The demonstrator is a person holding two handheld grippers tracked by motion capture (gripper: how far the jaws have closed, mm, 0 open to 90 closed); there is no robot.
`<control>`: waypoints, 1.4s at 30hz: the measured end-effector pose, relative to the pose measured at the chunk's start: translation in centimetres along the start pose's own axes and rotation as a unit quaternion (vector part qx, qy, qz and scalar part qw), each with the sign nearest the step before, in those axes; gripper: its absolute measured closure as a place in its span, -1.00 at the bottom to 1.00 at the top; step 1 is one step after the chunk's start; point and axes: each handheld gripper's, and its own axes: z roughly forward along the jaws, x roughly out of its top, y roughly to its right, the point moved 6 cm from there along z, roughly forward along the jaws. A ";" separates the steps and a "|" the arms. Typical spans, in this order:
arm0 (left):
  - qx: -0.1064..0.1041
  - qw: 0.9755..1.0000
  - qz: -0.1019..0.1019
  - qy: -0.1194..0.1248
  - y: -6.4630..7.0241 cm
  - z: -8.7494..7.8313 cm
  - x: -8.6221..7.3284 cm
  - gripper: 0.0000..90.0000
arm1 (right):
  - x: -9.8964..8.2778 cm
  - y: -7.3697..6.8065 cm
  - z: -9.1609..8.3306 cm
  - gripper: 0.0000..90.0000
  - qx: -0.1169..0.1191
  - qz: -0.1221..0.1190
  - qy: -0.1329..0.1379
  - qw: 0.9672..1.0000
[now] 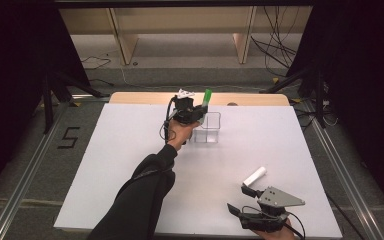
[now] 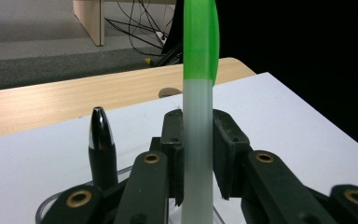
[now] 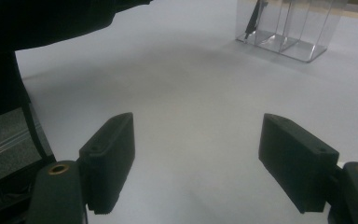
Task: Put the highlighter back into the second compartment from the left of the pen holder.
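**A:** Green-capped marker (image 2: 198, 135) — where is it, and who has it?

**B:** It stands upright in the left hand-held gripper (image 1: 198, 113), the jaws clamped on its frosted barrel with the green cap on top. It hangs right over the clear organiser (image 1: 208, 128) near the middle of the worktop's far edge.

**A:** Why upright?

**B:** My guess is so it can drop straight down into one of the narrow compartments. Held tilted, the tip would likely catch on a wall.

**A:** Anything already in the organiser?

**B:** A black pen (image 2: 101, 140) with a shiny tip stands in it, just beside the left hand-held gripper in that gripper's view. Which compartment the marker is aimed at, I cannot tell.

**A:** And the other hand?

**B:** The right hand-held gripper (image 1: 240, 197) rests near the front right corner of the worktop (image 1: 130, 170), jaws spread wide with nothing between them. A white cylinder (image 1: 255, 175) lies on the worktop just beyond its jaws, apart from them.

**A:** So it's waiting?

**B:** I'd judge so: parked close to that piece, well clear of the organiser, leaving the left arm room to work.
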 end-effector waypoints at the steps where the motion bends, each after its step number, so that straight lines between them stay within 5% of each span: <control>1: 0.001 1.000 0.001 -0.002 -0.1 0.0 -0.1 0.69 | 0.0 0.0 0.0 -0.38 0.000 0.000 0.001 1.000; 8: -0.002 1.000 -0.005 -0.006 -0.3 -0.1 -0.2 0.67 | 0.0 0.0 0.0 -0.38 0.000 -0.001 0.000 1.000; 14: 0.002 1.000 -0.021 -0.015 0.2 -0.7 0.4 -0.09 | 0.0 0.0 0.0 -0.38 0.000 0.000 0.001 1.000; 18: -0.002 1.000 -0.024 -0.015 0.7 -1.6 0.9 -0.32 | 0.0 0.0 0.0 -0.38 -0.001 -0.001 -0.001 1.000; 28: -0.029 0.999 -0.027 -0.028 1.7 -4.6 0.4 -0.50 | 0.0 0.2 -0.1 -0.38 -0.005 0.002 0.000 1.000; 33: -0.045 0.998 -0.012 -0.050 2.4 -5.7 -1.5 -0.53 | 0.0 0.4 -0.3 -0.38 -0.010 0.004 0.003 1.000; 42: -0.079 0.996 -0.012 -0.049 3.7 -7.0 -4.1 -0.54 | 0.0 1.0 -0.6 -0.38 -0.020 0.007 0.007 1.000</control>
